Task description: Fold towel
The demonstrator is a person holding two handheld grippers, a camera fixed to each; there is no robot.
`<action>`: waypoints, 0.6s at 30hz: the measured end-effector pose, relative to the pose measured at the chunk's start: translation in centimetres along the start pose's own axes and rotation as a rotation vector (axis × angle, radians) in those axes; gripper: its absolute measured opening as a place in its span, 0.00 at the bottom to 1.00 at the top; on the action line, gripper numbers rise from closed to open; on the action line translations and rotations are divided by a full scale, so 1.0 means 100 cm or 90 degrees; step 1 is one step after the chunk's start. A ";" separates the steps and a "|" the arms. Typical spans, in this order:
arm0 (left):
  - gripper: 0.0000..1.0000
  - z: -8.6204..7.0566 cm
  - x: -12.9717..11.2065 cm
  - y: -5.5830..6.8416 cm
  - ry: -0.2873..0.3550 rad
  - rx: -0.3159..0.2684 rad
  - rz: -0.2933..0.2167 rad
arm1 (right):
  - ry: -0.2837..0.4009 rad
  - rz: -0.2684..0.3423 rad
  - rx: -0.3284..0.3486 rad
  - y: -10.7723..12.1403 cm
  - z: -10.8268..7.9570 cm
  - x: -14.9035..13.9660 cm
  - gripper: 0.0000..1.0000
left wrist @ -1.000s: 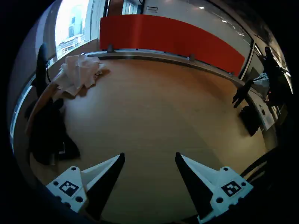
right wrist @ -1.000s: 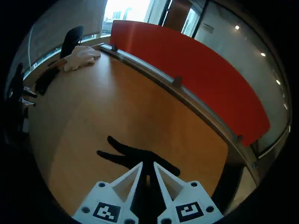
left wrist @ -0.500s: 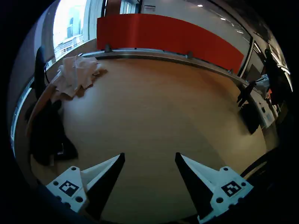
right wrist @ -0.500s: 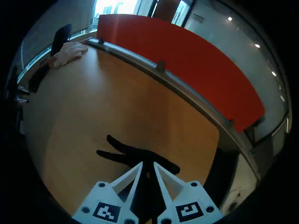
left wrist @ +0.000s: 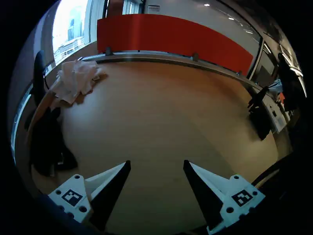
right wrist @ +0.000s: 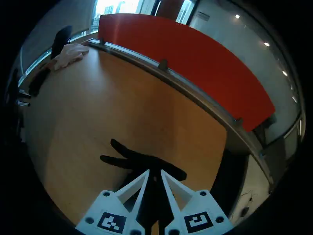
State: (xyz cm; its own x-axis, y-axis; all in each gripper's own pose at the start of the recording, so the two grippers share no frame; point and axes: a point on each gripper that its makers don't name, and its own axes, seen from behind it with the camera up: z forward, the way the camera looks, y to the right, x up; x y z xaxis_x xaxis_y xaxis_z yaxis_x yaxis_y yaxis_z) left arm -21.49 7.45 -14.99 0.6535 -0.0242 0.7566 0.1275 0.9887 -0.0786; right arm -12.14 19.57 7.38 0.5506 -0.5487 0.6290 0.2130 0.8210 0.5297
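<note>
Heads up on risks. The towel (left wrist: 74, 80) sat crumpled at the far left corner of the wooden desk (left wrist: 164, 117), well apart from both tools, so by my read the fold hadn't started. Your left gripper (left wrist: 156, 163) hung over bare desk on the near side, fingers spread wide with nothing between them. Your right gripper (right wrist: 154, 172) had its fingers nearly together, with only a narrow slot between. A dark floppy shape (right wrist: 137, 158) sat right at the tips, and I couldn't tell whether it was pinched there, lying under them, or just shadow. If it was pinched, that tool couldn't take a towel corner until it let go. Main failure I'd expect: the towel was a heap with no clean corner showing, so a blind pinch would likely catch several layers and drag the whole wad instead of spreading it. It also lay close to the left desk edge and the red divider (left wrist: 172, 37), so a pull the wrong way could tip it off or jam it there. A dark bundle (left wrist: 47, 145) on the left edge, nearer than the towel, could snag on the way in.
</note>
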 end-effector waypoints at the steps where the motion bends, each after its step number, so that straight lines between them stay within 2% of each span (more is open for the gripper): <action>1: 1.00 0.000 0.000 0.001 0.000 -0.001 0.001 | -0.002 0.001 0.000 0.000 -0.001 -0.004 0.04; 18: 1.00 0.000 0.001 0.006 0.001 -0.014 0.010 | -0.038 0.024 -0.001 -0.021 -0.025 -0.076 0.04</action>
State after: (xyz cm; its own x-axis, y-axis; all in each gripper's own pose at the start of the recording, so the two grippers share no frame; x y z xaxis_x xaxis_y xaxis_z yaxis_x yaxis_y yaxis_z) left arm -21.29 8.07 -14.96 0.6564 -0.0096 0.7543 0.1345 0.9854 -0.1045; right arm -14.74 22.45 0.05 0.5089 -0.5255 0.6818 0.1945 0.8417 0.5037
